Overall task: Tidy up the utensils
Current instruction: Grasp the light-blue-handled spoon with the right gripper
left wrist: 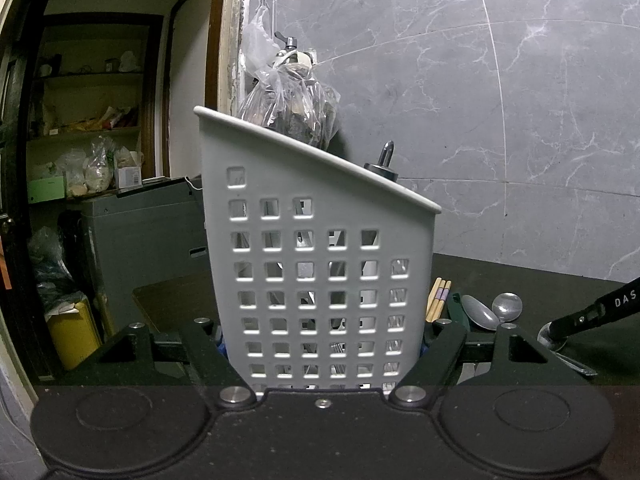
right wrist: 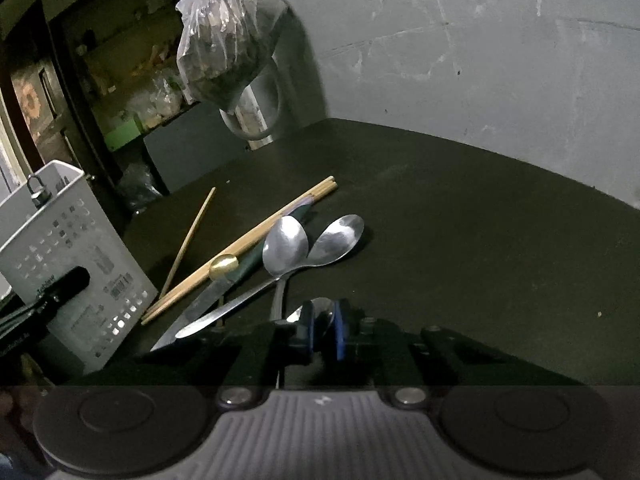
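A white perforated utensil caddy (left wrist: 320,264) stands upright on the dark table; my left gripper (left wrist: 322,344) is shut on its base, one finger on each side. It also shows in the right wrist view (right wrist: 76,256), at left. My right gripper (right wrist: 322,332) is shut on a steel spoon (right wrist: 316,310), its bowl between the blue pads. On the table ahead lie two more spoons (right wrist: 286,246), wooden chopsticks (right wrist: 248,240), a single chopstick (right wrist: 188,236) and a green-handled knife (right wrist: 208,300). In the left wrist view the spoons (left wrist: 480,312) lie right of the caddy.
A plastic bag (right wrist: 228,36) of dark contents hangs from a wall hook above the table's far left corner. A grey marbled wall (left wrist: 480,100) runs behind the table. A dark cabinet (left wrist: 140,240) and cluttered shelves stand to the left. The table (right wrist: 460,220) extends right.
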`<state>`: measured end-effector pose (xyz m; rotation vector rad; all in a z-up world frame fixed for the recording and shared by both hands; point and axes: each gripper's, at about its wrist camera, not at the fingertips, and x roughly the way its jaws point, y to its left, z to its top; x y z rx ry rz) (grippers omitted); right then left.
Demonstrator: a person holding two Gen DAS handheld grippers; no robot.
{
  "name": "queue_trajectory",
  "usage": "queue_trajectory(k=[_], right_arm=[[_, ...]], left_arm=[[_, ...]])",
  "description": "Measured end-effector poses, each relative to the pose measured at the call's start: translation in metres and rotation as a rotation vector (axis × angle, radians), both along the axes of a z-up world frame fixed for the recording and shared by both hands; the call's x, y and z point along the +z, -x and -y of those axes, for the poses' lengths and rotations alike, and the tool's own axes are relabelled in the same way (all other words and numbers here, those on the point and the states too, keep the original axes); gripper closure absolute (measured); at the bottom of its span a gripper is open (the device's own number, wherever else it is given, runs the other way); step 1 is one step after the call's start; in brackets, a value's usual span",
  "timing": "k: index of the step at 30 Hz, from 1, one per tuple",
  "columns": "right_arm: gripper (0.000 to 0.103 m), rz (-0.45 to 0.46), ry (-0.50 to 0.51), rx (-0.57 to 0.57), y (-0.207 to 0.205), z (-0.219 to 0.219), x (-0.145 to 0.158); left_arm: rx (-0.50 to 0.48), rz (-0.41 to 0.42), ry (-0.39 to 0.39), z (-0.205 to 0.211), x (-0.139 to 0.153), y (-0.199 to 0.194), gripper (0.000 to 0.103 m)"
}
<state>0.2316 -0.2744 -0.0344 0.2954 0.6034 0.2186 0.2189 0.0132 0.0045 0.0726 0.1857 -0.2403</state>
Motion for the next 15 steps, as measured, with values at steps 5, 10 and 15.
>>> queue_trajectory(k=[5, 10, 15], right_arm=[[0.097, 0.024, -0.063, -0.011, 0.003, 0.007, -0.001], [0.098, 0.085, -0.062, -0.033, 0.013, 0.01, 0.004], [0.099, 0.138, -0.032, -0.052, 0.019, 0.01, 0.014]], left_arm=[[0.0, 0.0, -0.001, 0.001, 0.0, 0.0, 0.027], [0.0, 0.0, -0.001, 0.001, 0.0, -0.001, 0.027], [0.0, 0.0, -0.001, 0.001, 0.0, -0.001, 0.027]])
